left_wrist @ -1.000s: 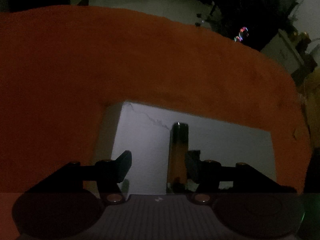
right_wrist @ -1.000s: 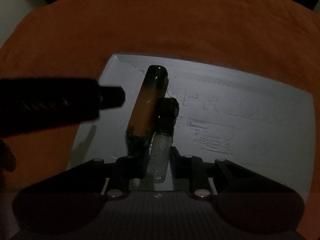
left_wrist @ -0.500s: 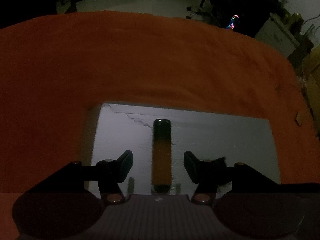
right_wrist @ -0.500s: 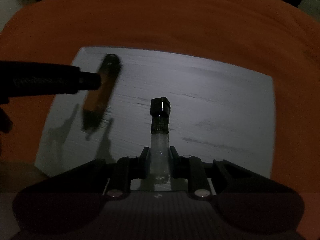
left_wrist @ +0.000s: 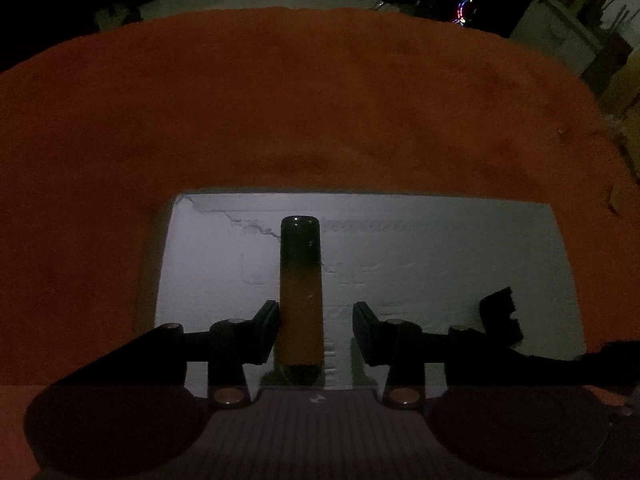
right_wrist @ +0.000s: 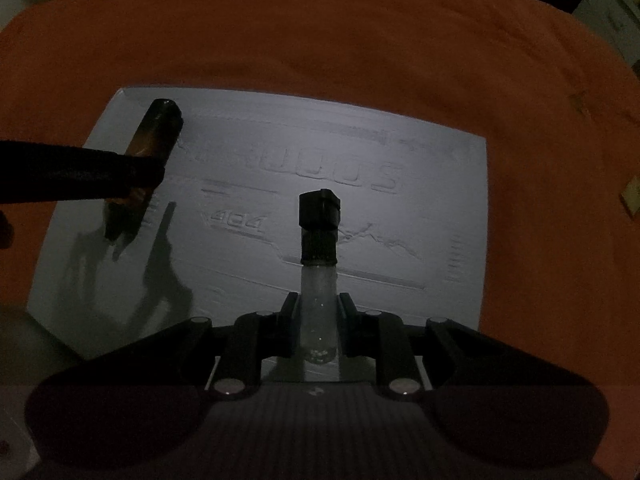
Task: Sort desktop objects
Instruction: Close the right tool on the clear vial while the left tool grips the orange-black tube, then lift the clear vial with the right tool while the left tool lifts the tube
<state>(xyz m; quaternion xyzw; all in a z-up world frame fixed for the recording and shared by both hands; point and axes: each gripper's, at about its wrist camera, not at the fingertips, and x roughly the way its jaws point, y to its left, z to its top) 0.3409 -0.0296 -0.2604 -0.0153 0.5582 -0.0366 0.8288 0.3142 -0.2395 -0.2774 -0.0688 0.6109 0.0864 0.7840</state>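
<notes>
1. Since one second ago, right gripper (right_wrist: pixel 318 326) has carried the clear vial (right_wrist: pixel 319 312) away from the amber tube (left_wrist: pixel 301 296); before, the two lay side by side, now they are well apart; left gripper (left_wrist: pixel 316 330) has come over the tube, and its jaws have just been closing.
2. Count: two grippers, two tubes, one white board (left_wrist: pixel 440 264), one orange cloth (left_wrist: pixel 320 112).
3. Left jaws stand apart with the amber tube between them; the left pad is just beside or touching it, I cannot tell which, and the right pad is clear of it; the dark cap points to 12 o'clock.
4. Right jaws are clamped on the clear vial, its black cap at 12 o'clock; in this view the amber tube lies at 10 o'clock on the board.
5. White board with embossed letters lies on the orange cloth; the room behind is dark, with small coloured lights (left_wrist: pixel 463 9) at 1 o'clock.
</notes>
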